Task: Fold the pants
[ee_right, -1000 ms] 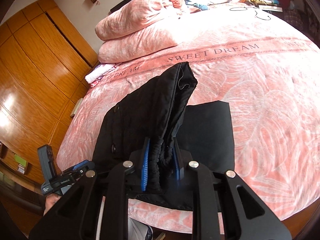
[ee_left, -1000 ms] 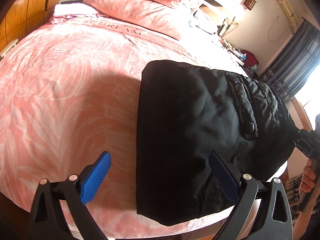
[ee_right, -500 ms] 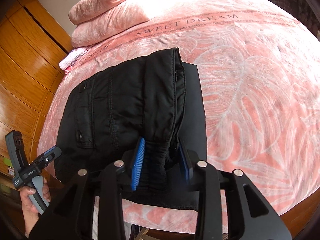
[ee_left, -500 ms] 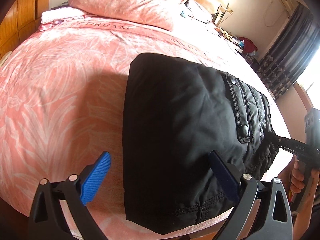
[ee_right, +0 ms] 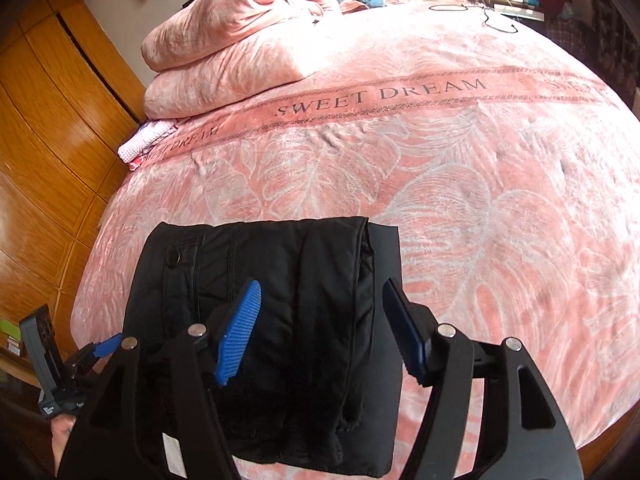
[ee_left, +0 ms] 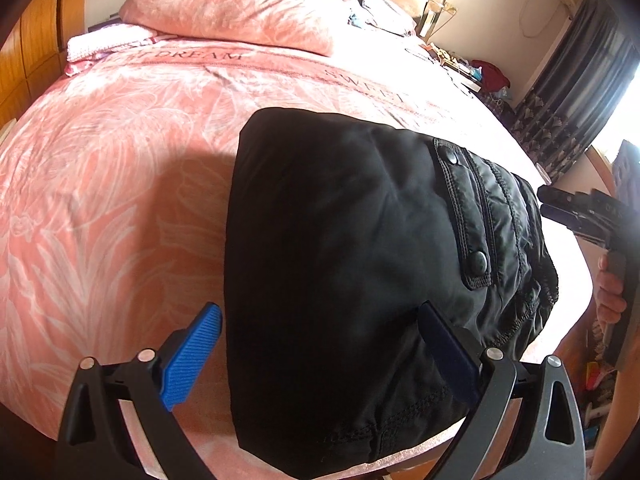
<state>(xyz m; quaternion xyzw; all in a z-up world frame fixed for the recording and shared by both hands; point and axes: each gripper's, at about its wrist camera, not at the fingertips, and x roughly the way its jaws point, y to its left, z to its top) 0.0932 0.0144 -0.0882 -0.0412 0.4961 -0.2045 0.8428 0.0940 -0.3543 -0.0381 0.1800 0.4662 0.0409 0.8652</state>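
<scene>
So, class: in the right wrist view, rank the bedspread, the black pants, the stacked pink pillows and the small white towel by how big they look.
1. Bedspread
2. Black pants, though nearness to the camera enlarges them
3. Stacked pink pillows
4. White towel

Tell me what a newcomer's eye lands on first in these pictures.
The folded black pants stand out, lying near the foot edge of the pink bedspread. The right gripper hangs over them, its jaws having just opened and gripping nothing. Beyond, pink pillows are stacked by the band reading SWEET DREAM.
</scene>
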